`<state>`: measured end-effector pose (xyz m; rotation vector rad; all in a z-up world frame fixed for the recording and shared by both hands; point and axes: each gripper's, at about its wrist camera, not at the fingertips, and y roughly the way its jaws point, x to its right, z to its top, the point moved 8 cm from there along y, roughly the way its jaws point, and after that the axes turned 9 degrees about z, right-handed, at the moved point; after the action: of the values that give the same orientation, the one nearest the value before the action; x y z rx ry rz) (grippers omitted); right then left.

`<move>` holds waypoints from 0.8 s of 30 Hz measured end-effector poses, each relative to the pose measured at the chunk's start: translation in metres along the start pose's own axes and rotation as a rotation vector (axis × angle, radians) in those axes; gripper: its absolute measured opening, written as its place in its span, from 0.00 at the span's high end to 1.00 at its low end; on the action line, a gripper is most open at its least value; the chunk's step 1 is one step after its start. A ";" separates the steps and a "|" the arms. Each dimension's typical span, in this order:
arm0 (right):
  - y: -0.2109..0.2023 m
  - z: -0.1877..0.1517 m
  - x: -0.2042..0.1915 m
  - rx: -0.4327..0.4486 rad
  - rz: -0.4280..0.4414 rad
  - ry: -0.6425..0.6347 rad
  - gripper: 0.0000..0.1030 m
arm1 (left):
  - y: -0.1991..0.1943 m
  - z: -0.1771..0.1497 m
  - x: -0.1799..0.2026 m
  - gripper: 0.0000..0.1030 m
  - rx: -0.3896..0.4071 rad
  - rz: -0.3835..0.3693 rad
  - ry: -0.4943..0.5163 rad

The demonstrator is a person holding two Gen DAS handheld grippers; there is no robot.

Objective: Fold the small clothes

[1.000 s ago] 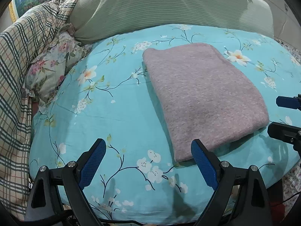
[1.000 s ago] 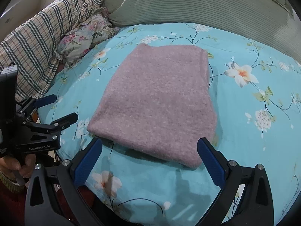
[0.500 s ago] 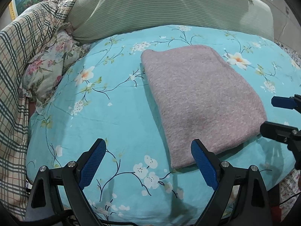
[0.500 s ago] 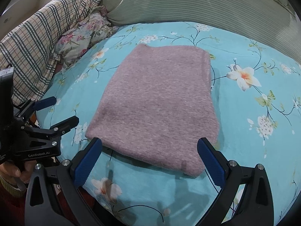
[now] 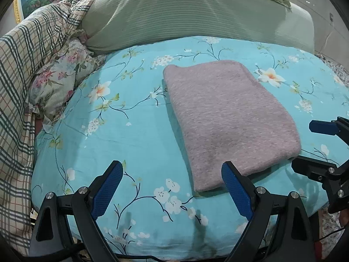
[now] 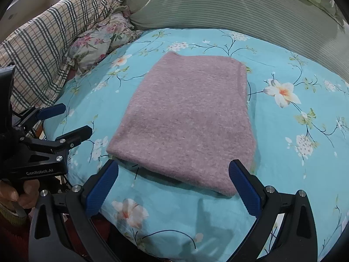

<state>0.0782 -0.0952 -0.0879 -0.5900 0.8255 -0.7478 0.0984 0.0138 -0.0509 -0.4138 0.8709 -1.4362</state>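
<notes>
A mauve knit garment (image 5: pixel 226 118) lies folded into a flat rectangle on a turquoise floral bed cover (image 5: pixel 122 131). It also shows in the right wrist view (image 6: pixel 187 118). My left gripper (image 5: pixel 172 187) is open and empty, above the cover just short of the garment's near left corner. My right gripper (image 6: pixel 174 185) is open and empty, just short of the garment's near edge. The right gripper also shows at the right of the left wrist view (image 5: pixel 314 148), and the left gripper at the left of the right wrist view (image 6: pixel 67 120).
A green striped pillow (image 5: pixel 196 15) lies behind the cover. A plaid blanket (image 5: pixel 26 69) and a floral pillow (image 5: pixel 56 80) are piled on the left. The cover's near edge (image 6: pixel 174 240) drops off just under my grippers.
Both grippers have drawn back a little from the folded garment and stayed open. The garment has not moved.
</notes>
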 end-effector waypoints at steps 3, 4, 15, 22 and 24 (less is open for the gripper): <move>-0.002 -0.001 0.001 0.003 -0.005 -0.001 0.02 | -0.003 -0.001 0.000 0.10 0.002 0.001 0.004; -0.003 -0.002 0.001 0.004 -0.006 0.001 0.02 | -0.003 -0.001 0.000 0.10 0.000 0.003 0.003; -0.009 -0.003 0.010 0.013 -0.006 0.014 0.02 | -0.010 -0.004 0.003 0.10 0.009 0.007 0.003; -0.010 -0.003 0.010 0.013 -0.004 0.010 0.02 | -0.012 -0.003 0.003 0.10 0.015 0.009 0.003; -0.010 -0.003 0.010 0.013 -0.006 0.013 0.02 | -0.013 -0.003 0.004 0.10 0.016 0.012 0.002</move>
<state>0.0768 -0.1096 -0.0869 -0.5764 0.8301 -0.7623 0.0867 0.0090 -0.0444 -0.3949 0.8621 -1.4321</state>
